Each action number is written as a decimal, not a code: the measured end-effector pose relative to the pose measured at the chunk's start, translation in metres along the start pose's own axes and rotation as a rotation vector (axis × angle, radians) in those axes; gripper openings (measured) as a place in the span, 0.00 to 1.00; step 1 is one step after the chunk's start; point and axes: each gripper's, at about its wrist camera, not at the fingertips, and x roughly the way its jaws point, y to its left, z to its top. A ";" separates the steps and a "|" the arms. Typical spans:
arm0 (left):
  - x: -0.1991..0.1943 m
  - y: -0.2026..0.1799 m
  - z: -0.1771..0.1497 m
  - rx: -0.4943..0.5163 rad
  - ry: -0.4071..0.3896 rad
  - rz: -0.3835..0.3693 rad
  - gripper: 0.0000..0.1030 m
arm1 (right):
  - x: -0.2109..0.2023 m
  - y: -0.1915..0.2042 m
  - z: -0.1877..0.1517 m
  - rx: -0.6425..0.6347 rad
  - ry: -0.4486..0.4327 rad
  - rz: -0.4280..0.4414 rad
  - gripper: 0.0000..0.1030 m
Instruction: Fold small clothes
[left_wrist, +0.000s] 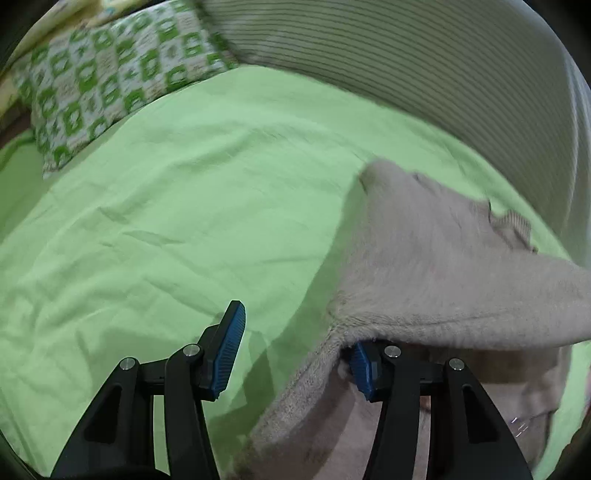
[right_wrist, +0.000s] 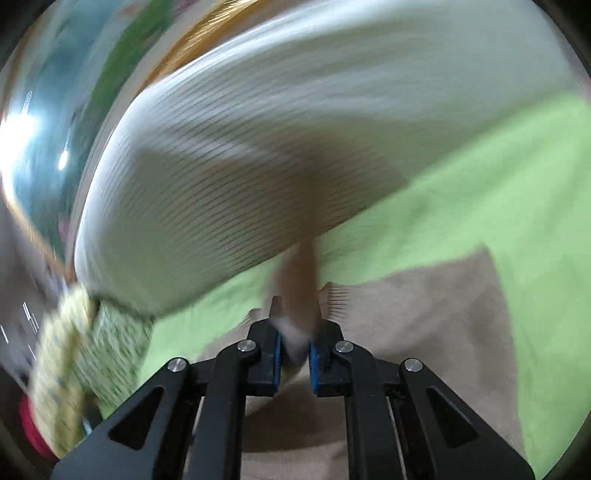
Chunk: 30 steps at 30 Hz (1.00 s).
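Observation:
A beige fuzzy garment (left_wrist: 436, 266) lies on a light green bedsheet (left_wrist: 184, 206) at the right of the left wrist view. Its near edge drapes over the right finger of my left gripper (left_wrist: 295, 354), whose jaws stand wide apart with nothing pinched between them. In the right wrist view my right gripper (right_wrist: 295, 350) is shut on a bunched strip of the beige garment (right_wrist: 424, 332), which rises between the pads and spreads flat on the sheet (right_wrist: 498, 184) beyond. That view is motion-blurred.
A green-and-white patterned pillow (left_wrist: 110, 81) lies at the far left. A large striped grey-white cushion (left_wrist: 424, 62) runs along the back; it also fills the right wrist view (right_wrist: 258, 140). A patterned cloth (right_wrist: 92, 350) hangs at that view's lower left.

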 end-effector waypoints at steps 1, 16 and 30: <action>0.001 -0.005 -0.003 0.024 0.003 0.010 0.53 | 0.004 -0.016 -0.006 0.027 0.023 -0.021 0.12; 0.018 0.013 -0.017 0.031 0.058 0.020 0.53 | -0.007 -0.074 -0.032 0.191 0.137 -0.083 0.63; 0.013 0.012 -0.027 0.032 0.050 0.034 0.53 | -0.025 -0.029 0.007 -0.202 0.001 -0.076 0.18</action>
